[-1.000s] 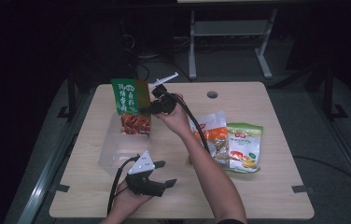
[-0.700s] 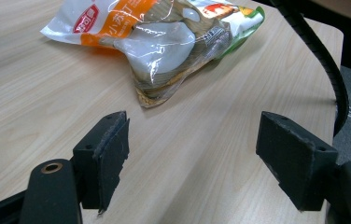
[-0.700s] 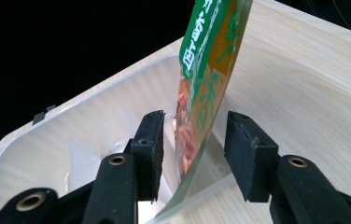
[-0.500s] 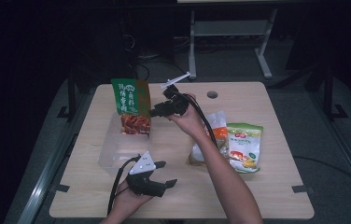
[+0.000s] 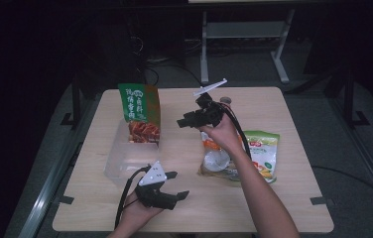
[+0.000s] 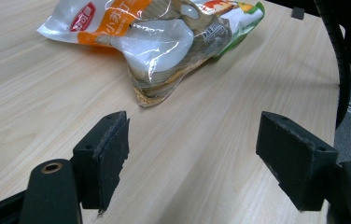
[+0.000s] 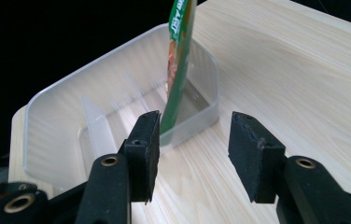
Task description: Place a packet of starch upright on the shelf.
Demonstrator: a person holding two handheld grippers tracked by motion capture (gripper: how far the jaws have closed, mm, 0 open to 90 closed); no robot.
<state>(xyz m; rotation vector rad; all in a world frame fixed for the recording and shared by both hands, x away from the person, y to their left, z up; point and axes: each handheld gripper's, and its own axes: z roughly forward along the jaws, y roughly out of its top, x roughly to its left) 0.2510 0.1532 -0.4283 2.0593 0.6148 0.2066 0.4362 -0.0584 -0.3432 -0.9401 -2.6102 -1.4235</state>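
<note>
Your right tool, jaws just opening and empty, hangs beside the green upright snack pouch standing in the clear plastic tray; your left tool rests wide on the wooden table.

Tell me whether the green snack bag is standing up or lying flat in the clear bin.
Standing up. The green snack bag rises on edge from the far end of the clear bin, well above its rim, its bottom inside the wall.

Green snack bag upright in clear bin; right gripper beside.
</note>
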